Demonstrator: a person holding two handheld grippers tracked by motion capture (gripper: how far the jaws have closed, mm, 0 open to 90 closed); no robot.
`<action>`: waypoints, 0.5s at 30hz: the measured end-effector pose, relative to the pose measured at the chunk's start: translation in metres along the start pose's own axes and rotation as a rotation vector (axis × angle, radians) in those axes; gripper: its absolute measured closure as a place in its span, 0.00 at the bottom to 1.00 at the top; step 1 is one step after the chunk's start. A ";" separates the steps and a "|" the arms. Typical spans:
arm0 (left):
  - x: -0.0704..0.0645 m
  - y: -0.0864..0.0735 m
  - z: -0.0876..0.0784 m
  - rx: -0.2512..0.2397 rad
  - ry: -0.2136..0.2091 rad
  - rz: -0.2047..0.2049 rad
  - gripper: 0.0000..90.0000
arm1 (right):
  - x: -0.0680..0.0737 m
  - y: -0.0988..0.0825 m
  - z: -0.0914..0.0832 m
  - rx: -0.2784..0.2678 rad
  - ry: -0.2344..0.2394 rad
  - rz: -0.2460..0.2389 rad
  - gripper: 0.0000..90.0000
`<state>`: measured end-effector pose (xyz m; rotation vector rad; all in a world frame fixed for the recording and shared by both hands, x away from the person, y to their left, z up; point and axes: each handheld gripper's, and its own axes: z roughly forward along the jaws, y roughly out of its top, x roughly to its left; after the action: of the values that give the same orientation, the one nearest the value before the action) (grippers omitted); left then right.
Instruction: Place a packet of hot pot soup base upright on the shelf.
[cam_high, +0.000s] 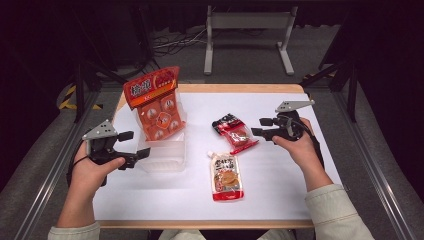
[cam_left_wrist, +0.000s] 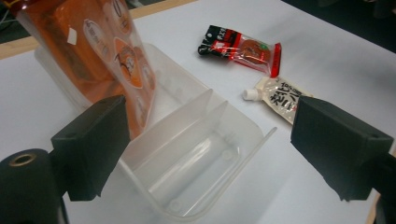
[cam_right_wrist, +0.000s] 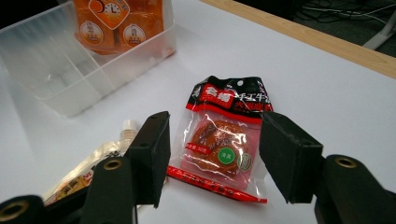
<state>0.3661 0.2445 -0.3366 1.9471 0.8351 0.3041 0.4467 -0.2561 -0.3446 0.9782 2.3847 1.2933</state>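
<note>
Black jaws of my right gripper (cam_right_wrist: 212, 156) stand apart on either side of the red-and-black snack packet (cam_right_wrist: 223, 140), which lies flat on the white table (cam_high: 280, 175) beside the spouted pouch (cam_high: 226, 176). Nothing is pinched yet. I want to come down square, let the pads meet the packet's long edges, and close gently so the film doesn't slide. My left gripper (cam_high: 131, 145), jaws wide and empty, waits at the clear divided bin (cam_left_wrist: 196, 158), where the orange bag (cam_high: 157, 102) stands.
</note>
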 end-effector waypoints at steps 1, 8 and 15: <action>-0.001 0.000 0.000 -0.009 -0.012 -0.015 0.14 | -0.003 0.003 0.006 0.007 -0.003 0.002 0.49; -0.005 0.001 0.000 -0.009 -0.029 0.004 0.14 | -0.011 0.013 0.019 0.071 -0.020 0.018 0.51; -0.006 -0.001 -0.003 -0.011 -0.016 0.006 0.14 | -0.019 0.026 0.030 0.139 -0.069 0.004 0.49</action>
<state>0.3601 0.2429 -0.3351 1.9395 0.8161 0.2958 0.4877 -0.2397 -0.3423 1.0484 2.4475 1.0891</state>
